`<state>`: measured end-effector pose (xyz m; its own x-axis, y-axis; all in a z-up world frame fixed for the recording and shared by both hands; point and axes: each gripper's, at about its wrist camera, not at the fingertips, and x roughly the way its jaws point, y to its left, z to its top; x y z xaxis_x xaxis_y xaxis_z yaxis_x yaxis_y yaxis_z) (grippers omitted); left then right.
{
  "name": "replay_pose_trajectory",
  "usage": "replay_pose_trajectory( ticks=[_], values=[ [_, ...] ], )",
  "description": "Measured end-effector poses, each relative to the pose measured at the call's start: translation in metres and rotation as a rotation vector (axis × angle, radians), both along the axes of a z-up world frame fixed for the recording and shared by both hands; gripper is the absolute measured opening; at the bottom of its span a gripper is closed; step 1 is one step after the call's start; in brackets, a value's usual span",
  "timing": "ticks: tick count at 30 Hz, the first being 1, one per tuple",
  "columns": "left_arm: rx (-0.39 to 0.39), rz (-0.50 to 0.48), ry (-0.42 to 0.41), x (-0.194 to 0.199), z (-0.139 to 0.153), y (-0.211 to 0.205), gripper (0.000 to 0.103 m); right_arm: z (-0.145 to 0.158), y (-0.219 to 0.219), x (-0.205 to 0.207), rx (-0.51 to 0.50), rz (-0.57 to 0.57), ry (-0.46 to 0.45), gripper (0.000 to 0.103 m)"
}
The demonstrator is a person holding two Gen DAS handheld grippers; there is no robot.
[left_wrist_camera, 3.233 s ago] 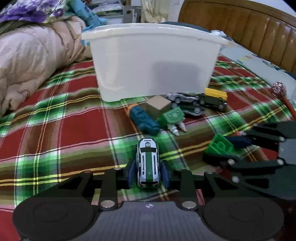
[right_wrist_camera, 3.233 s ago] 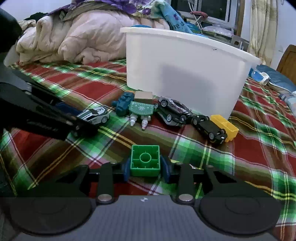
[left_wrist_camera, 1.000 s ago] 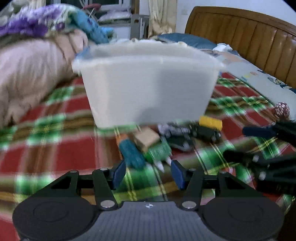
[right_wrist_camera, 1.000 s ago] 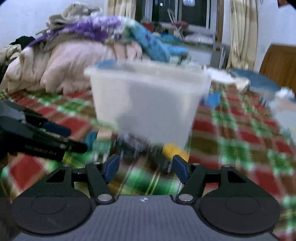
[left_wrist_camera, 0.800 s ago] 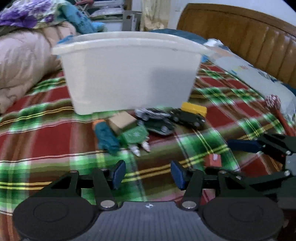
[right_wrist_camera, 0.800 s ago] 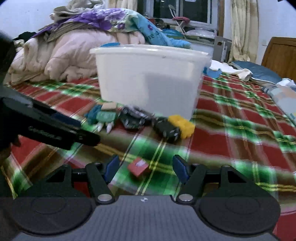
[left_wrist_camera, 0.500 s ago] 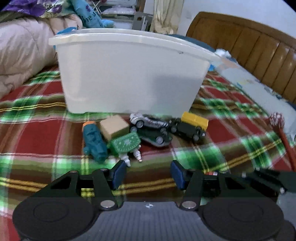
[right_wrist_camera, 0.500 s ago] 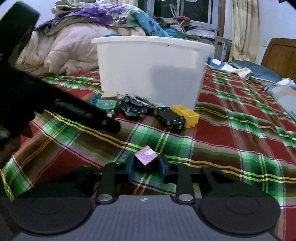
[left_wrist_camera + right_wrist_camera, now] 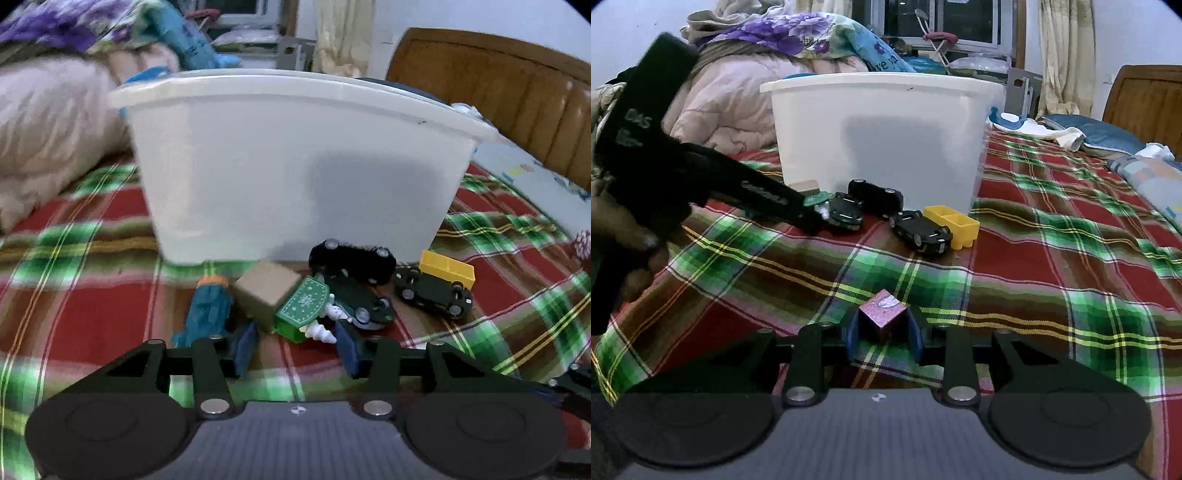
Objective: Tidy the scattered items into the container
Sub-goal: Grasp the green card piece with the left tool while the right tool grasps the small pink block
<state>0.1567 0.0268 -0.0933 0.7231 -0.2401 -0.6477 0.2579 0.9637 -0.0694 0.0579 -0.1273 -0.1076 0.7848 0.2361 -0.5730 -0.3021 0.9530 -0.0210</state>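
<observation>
Two black cars (image 9: 875,201), yellow truck (image 9: 951,225) fronting tub (image 9: 879,136)

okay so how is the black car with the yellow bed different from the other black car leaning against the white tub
The yellow-bed car stands on its wheels on the plaid blanket, clear of the white tub; the plain black car is tipped on its side with its wheels showing, against the tub's base. The first carries a yellow box; the second is all black. Both are small dark toy cars, not yet in the tub.
</observation>
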Motion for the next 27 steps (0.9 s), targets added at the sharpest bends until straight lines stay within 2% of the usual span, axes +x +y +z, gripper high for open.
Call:
replay_pose_trajectory(
  ticks=[2,4,8,15,16,19,21,23,27],
  values=[
    [0.008,-0.019,-0.011,0.005,-0.002,-0.008,0.049,-0.001,0.000,-0.001,0.003,-0.004,-0.001,0.032],
    [-0.001,-0.036,-0.011,0.006,-0.004,-0.011,0.040,0.000,0.000,-0.002,0.003,-0.007,0.000,0.032],
    [-0.014,-0.081,-0.019,-0.006,-0.004,-0.009,0.040,0.001,0.001,-0.003,0.004,-0.007,-0.001,0.032],
    [0.017,-0.125,-0.034,-0.060,-0.009,0.004,0.041,-0.001,0.001,-0.004,0.001,-0.019,-0.008,0.033],
    [0.030,-0.130,-0.044,-0.064,-0.012,0.004,0.041,-0.002,0.003,-0.006,-0.005,-0.019,-0.016,0.036],
    [0.042,-0.136,-0.058,-0.067,-0.014,0.002,0.046,-0.004,0.006,-0.009,-0.024,-0.016,-0.028,0.039],
    [0.030,-0.137,-0.045,-0.064,-0.012,0.001,0.043,-0.004,0.006,-0.009,-0.032,-0.015,-0.027,0.039],
    [0.010,-0.134,-0.030,-0.062,-0.007,0.001,0.040,-0.001,0.008,-0.008,-0.042,-0.009,-0.016,0.030],
    [0.025,-0.141,-0.055,-0.066,0.014,0.000,0.040,0.016,0.008,-0.005,-0.034,0.009,-0.018,0.030]
  ],
)
